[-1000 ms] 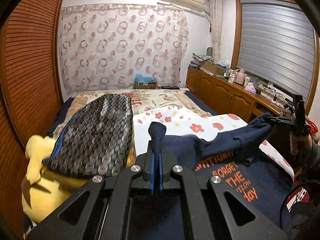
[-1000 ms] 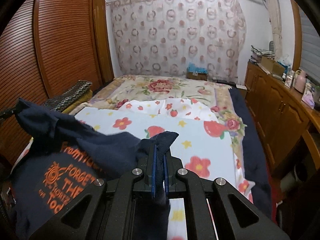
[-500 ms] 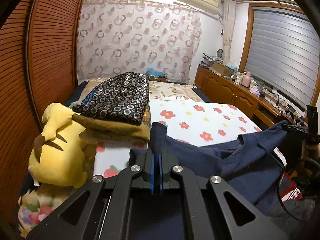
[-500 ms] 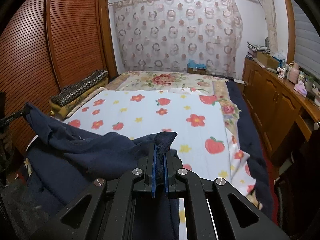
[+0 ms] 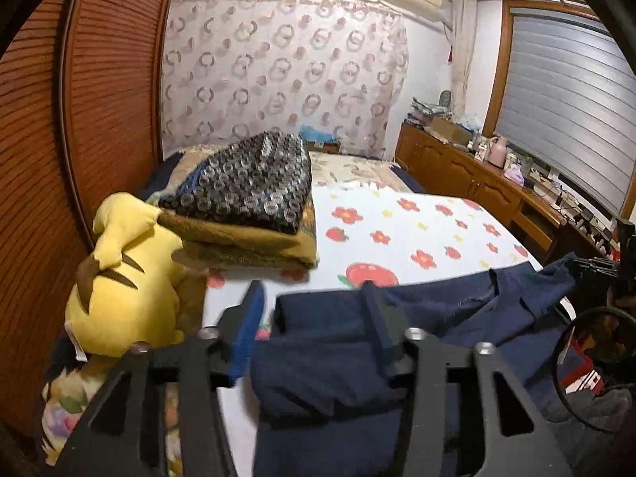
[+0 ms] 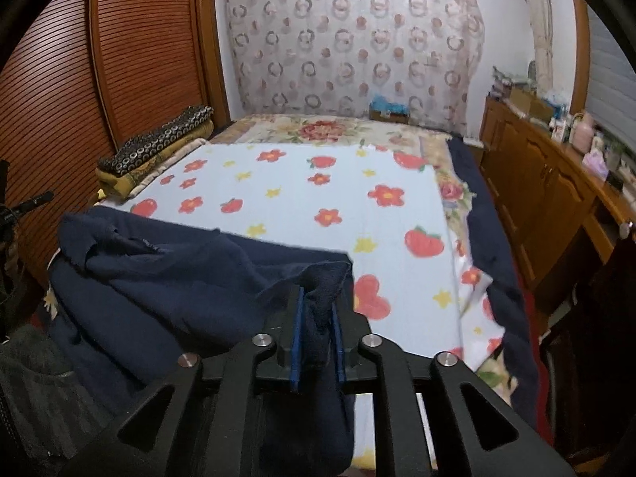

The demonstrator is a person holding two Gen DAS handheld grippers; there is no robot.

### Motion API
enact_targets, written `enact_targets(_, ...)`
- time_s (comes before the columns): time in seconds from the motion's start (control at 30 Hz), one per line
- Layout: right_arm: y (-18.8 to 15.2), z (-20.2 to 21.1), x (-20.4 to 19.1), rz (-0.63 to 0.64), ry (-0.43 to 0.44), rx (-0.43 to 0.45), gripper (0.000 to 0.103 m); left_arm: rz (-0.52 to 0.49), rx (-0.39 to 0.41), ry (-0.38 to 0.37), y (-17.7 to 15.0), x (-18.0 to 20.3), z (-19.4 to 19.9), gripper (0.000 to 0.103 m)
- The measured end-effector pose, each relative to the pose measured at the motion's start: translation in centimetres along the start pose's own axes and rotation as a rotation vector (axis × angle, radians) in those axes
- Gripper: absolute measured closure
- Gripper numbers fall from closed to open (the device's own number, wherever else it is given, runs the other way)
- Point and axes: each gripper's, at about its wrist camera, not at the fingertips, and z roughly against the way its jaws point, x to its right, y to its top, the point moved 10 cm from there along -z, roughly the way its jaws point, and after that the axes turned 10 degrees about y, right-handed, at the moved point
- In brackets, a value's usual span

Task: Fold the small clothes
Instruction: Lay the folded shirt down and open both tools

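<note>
garment: a navy shirt (image 5: 397, 342) is laid across the near edge of the flowered sheet (image 5: 417, 230), folded back on itself, with one end trailing off the bed towards 3 o'clock in the left wrist view.
left gripper: the left gripper (image 5: 314, 318) is seen with its jaws just opened wide; the shirt's corner lies loose between the fingers and is not pressed by either pad.
right gripper: the right gripper (image 6: 317, 330) is seen with its jaws just eased a little apart; a bunched corner of the shirt (image 6: 190, 278) sits between the blue pads, and it cannot be told whether it is still pinched.
step judged: the fold is being set down and let go.
risk, snag: if the right gripper is drawn back before the cloth is freed, the corner may be dragged and the fold pulled open.
risk, slide: the end hanging over the bed's edge may pull the shirt off by its own weight.
risk, crease: the layers are rumpled at 10 o'clock in the right wrist view, so an uneven fold may be set.
nearby: a yellow plush toy (image 5: 127, 278) and folded blankets (image 5: 246, 206) lie at 10 o'clock, apart from the shirt.
</note>
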Motion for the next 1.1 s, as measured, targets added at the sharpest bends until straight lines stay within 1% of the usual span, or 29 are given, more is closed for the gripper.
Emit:
enact_targets(0.03, 0.3, 0.3, -0.2, 0.006, -0.004, 0.013, 0.078, -0.007, 0.014, 0.005, 0.6, -0.1, 0.0, 0.037)
enact_targets(0.07, 0.7, 0.4, -0.2, 0.011, -0.005, 0.024, 0.07, -0.012, 0.022, 0.009, 1.1, -0.1, -0.3, 0.036)
enact_targets(0.1, 1.0, 0.6, -0.2, 0.017, -0.007, 0.033, 0.066, -0.013, 0.022, 0.012, 1.4, -0.2, -0.5, 0.034)
enact_targets(0.13, 1.5, 0.9, -0.2, 0.02, -0.012, 0.042, 0.06, -0.016, 0.016, 0.014, 1.8, -0.3, -1.1, 0.034)
enact_targets(0.17, 1.9, 0.8, -0.1, 0.025, -0.018, 0.049, 0.056, -0.019, 0.012, 0.016, 2.1, -0.4, -1.7, 0.034)
enact_targets(0.27, 2.5, 0.1, 0.0, 0.049, -0.031, 0.045, 0.055, -0.038, -0.009, 0.029, 2.8, -0.5, -3.8, 0.034)
enact_targets(0.37, 2.8, -2.0, 0.4, 0.045, -0.015, 0.026, 0.051, -0.066, -0.047, 0.023, 2.7, -0.2, -6.1, 0.034)
enact_targets(0.47, 2.2, -4.4, 0.7, 0.048, -0.005, -0.015, 0.048, -0.093, -0.1, 0.018, 1.9, 0.2, -8.5, 0.034)
enact_targets(0.63, 1.1, -7.7, 0.8, 0.025, 0.014, -0.102, 0.048, -0.115, -0.184, 0.023, -0.2, 0.4, -11.3, 0.034)
enact_targets(0.73, 0.4, -8.7, 1.0, 0.015, 0.015, -0.143, 0.048, -0.101, -0.249, 0.047, -1.7, -0.4, -12.4, 0.034)
enact_targets(0.83, 0.0, -8.7, 1.5, 0.0, -0.01, -0.177, 0.048, -0.09, -0.28, 0.045, -2.7, -0.8, -12.7, 0.034)
enact_targets(0.97, 0.0, -8.6, 1.5, -0.034, 0.012, -0.185, 0.048, -0.078, -0.303, 0.041, -3.5, -1.0, -12.9, 0.034)
enact_targets(1.1, 0.0, -8.7, 1.5, -0.034, 0.001, -0.204, 0.046, -0.081, -0.331, 0.02, -4.4, -0.5, -13.0, 0.034)
